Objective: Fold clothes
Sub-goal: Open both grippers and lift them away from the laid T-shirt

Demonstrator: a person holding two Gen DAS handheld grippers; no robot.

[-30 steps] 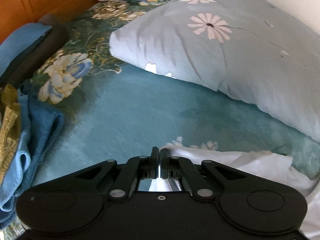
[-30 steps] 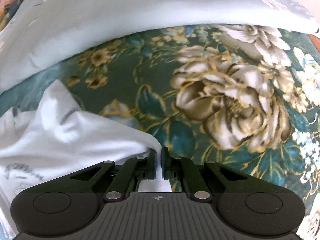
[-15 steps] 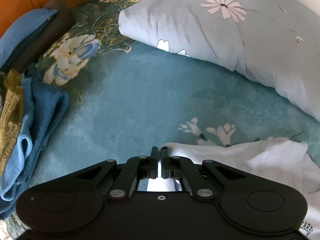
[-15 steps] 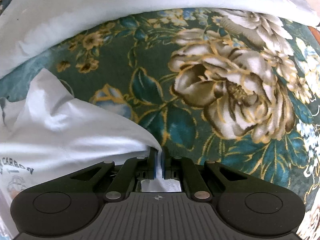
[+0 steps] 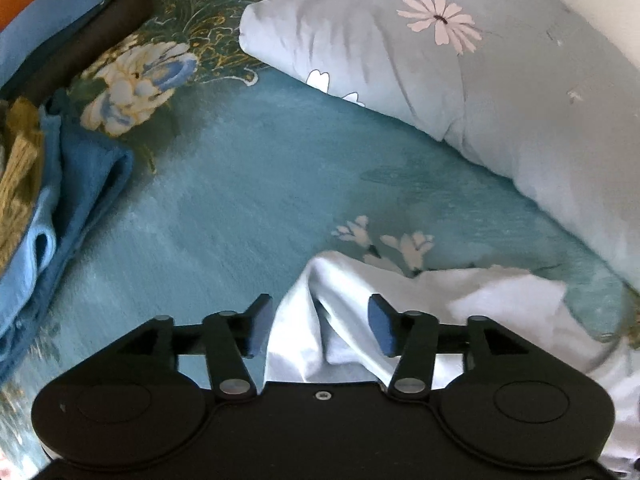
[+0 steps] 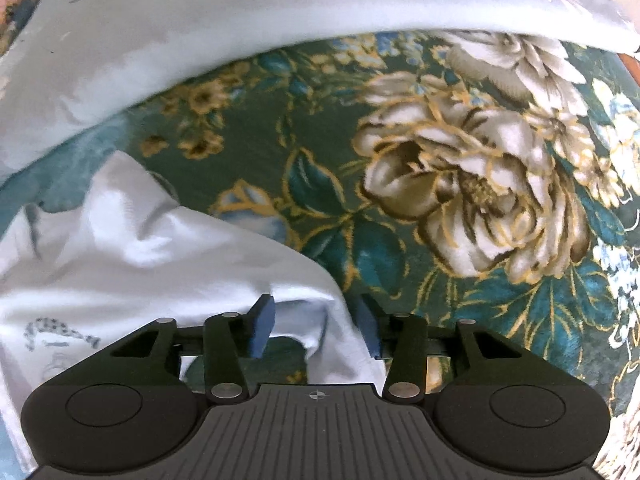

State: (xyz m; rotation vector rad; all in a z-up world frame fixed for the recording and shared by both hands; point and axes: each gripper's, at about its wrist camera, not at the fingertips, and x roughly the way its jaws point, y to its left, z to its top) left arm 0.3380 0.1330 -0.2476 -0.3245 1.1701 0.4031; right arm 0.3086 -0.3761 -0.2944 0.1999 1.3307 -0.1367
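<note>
White shirt print unreadable; both tongs agape

2 wrist cams, low; share white garment.

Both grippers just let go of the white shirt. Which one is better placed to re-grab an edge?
Left, slightly: the left gripper has a raised fold of the white shirt centred between open jaws. The right gripper straddles only the hem's corner.

Black gripper, blue pads
</note>
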